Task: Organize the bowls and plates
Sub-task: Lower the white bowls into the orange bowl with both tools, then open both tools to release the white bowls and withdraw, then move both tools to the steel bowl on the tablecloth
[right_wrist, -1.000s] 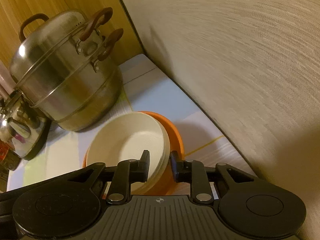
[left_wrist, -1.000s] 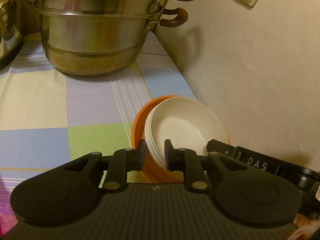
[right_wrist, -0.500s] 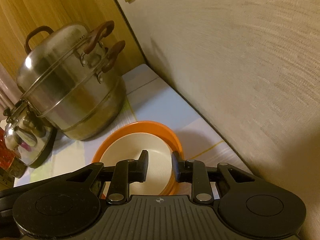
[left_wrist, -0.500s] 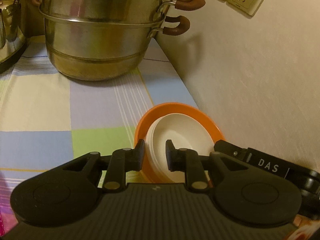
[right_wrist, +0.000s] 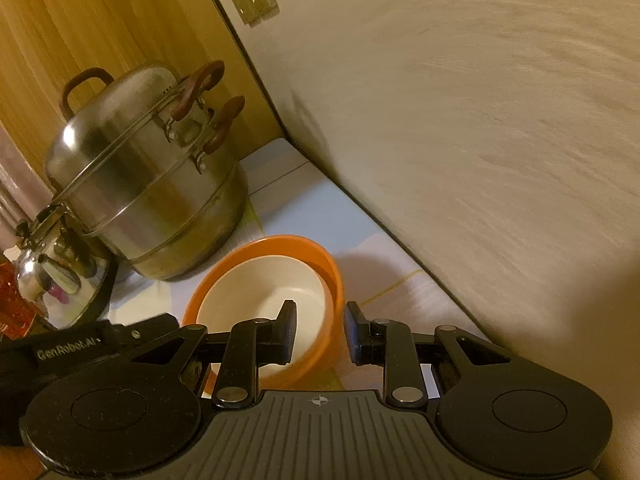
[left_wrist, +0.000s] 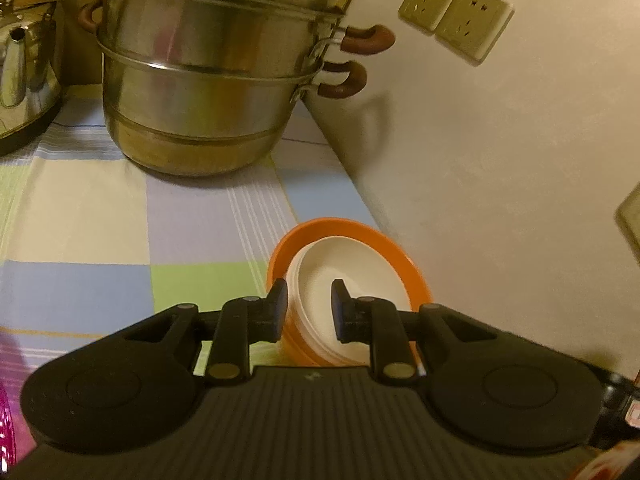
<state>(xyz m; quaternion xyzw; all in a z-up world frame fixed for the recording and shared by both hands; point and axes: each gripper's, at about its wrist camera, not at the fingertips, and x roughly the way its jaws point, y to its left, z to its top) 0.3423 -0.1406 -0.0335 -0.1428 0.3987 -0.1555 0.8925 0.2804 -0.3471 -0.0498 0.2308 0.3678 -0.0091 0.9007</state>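
Observation:
A stack of white bowls (left_wrist: pixel 352 276) sits nested inside an orange bowl (left_wrist: pixel 348 228) on the checked tablecloth, close to the wall. My left gripper (left_wrist: pixel 309 300) is open, its jaws straddling the left rims of both bowls without pressing them. In the right wrist view the white bowls (right_wrist: pixel 272 292) lie in the orange bowl (right_wrist: pixel 276 248). My right gripper (right_wrist: pixel 321 322) is open, its jaws astride the right rims of the bowls with a clear gap.
A tall steel steamer pot (left_wrist: pixel 208 80) stands behind the bowls, with a steel kettle (left_wrist: pixel 24 60) to its left. The wall (left_wrist: pixel 500 180) runs close along the right, with two sockets (left_wrist: pixel 456 20). The checked tablecloth (left_wrist: pixel 100 220) spreads to the left.
The white bowls went down from a tilt into the orange bowl and now lie flat. Both grippers opened, let go of the rims and drew back a little.

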